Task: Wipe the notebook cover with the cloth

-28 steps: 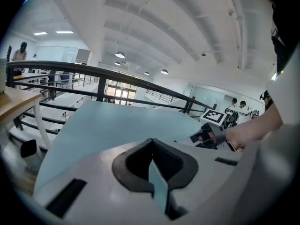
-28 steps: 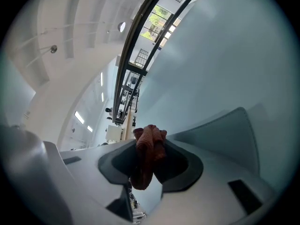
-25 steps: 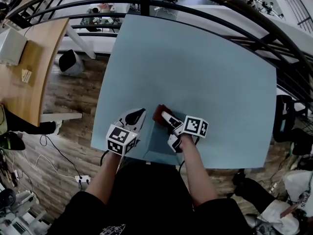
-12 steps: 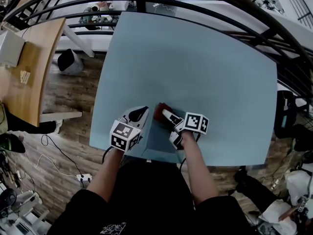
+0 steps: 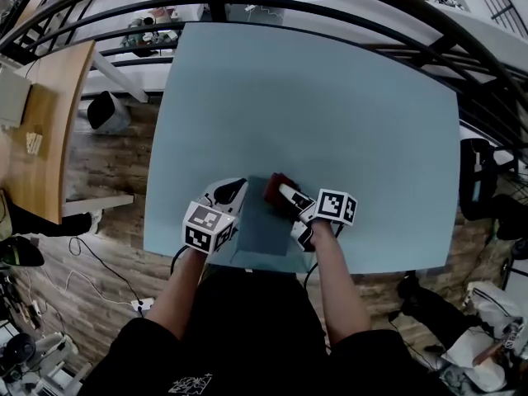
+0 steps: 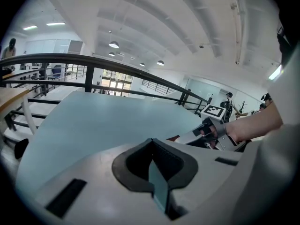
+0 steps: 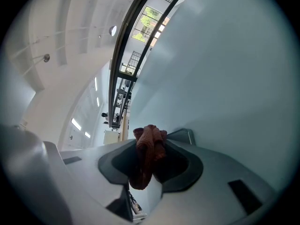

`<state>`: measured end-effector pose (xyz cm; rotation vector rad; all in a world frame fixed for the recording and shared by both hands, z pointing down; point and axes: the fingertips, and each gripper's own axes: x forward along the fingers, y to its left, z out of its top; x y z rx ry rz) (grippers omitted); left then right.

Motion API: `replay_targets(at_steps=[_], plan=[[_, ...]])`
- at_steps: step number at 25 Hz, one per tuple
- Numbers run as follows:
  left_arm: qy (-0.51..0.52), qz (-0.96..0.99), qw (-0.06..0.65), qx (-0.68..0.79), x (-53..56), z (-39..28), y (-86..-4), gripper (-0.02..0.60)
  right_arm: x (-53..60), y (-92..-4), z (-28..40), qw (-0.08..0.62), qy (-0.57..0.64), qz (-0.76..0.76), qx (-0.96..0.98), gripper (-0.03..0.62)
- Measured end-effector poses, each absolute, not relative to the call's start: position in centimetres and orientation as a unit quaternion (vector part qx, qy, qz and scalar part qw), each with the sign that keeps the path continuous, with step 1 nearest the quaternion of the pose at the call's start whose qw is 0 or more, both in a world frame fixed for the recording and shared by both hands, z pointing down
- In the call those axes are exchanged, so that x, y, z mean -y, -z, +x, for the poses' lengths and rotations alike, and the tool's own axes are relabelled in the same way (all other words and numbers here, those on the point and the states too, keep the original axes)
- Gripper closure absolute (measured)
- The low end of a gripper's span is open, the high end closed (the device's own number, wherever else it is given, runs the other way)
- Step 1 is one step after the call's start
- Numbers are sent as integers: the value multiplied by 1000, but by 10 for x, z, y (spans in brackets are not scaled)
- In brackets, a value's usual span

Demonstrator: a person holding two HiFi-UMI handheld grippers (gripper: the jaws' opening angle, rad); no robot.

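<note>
A blue-grey notebook (image 5: 262,239) lies at the near edge of the pale blue table (image 5: 330,114). My left gripper (image 5: 230,193) is at its left side, shut on the notebook's edge, which shows as a thin blue-grey strip (image 6: 158,186) between the jaws. My right gripper (image 5: 280,193) is shut on a bunched dark red cloth (image 5: 275,188) and presses it against the notebook's far end. In the right gripper view the cloth (image 7: 149,151) hangs between the jaws, with a grey notebook corner (image 7: 186,136) beside it. The left gripper view shows the right gripper (image 6: 194,136) from the side.
The table's near edge runs just below the notebook. A black curved railing (image 5: 346,7) rings the table's far side. A wooden desk (image 5: 37,139) and a black bin (image 5: 103,110) stand to the left, over a wood floor with cables.
The right gripper and its cloth have slid slightly to the right along the notebook's far end. The left gripper keeps its hold and has hardly moved.
</note>
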<state>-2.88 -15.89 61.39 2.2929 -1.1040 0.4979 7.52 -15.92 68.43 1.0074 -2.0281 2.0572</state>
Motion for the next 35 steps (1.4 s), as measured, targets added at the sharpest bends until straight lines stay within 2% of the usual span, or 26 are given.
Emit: replay_targets(at_steps=[22, 35], plan=[[-194, 870, 260, 370, 156, 5, -613, 574, 142, -679, 147, -3, -667, 379, 642, 457], [-198, 874, 249, 367, 143, -2, -607, 574, 129, -662, 115, -24, -662, 353, 661, 457]])
